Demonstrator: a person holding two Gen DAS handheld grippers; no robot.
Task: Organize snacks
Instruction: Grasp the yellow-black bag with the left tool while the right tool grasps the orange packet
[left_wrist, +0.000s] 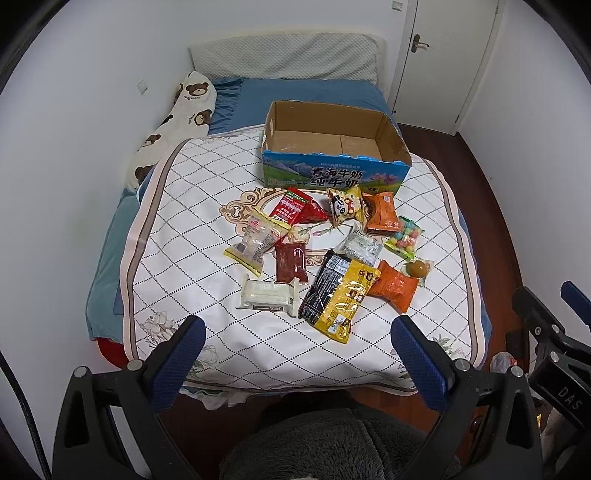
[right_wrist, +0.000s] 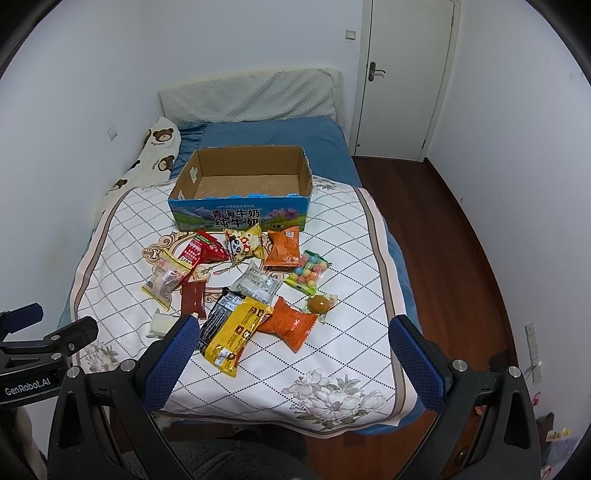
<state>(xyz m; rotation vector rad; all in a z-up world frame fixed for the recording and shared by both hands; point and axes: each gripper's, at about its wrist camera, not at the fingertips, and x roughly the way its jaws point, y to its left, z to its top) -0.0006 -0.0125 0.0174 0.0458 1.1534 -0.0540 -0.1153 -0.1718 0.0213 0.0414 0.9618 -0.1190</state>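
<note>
On the quilted white spread in front of you lies the whole heap of snacks: a black-and-yellow bag (left_wrist: 338, 295) nearest you, an orange packet (left_wrist: 393, 286) touching its right edge, a clear white bar pack (left_wrist: 267, 295) off to its left, a dark red pouch (left_wrist: 291, 263) just behind that, and further back a red packet (left_wrist: 297, 210), a panda bag (left_wrist: 345, 206), a second orange packet (left_wrist: 380, 212), a pack of coloured candy balls (left_wrist: 404, 238) and a wrapped brown egg (left_wrist: 417, 268). Right behind them sits the open milk carton box (left_wrist: 332, 177), cardboard floor bare, nothing in it yet, so by my read you're at the very start. Your left gripper (left_wrist: 295, 328) hangs over the near edge of the bed, fingers spread wide, holding nothing; your right gripper (right_wrist: 291, 328) is the same, wide apart and empty, with its left pad (right_wrist: 173, 354) covering part of the white bar pack in its own view. Now watch out: these wrappers look slick and puffy, so a pinch on the air-filled middle could let a bag squirt out, and the overlapping pair at the front could drag each other if you lift only one. The soft bedding gives under pressure too, so pressing down may bury a thin pack rather than trap it. And that egg looks round inside loose film, so it may roll off toward the bed's right edge.
</note>
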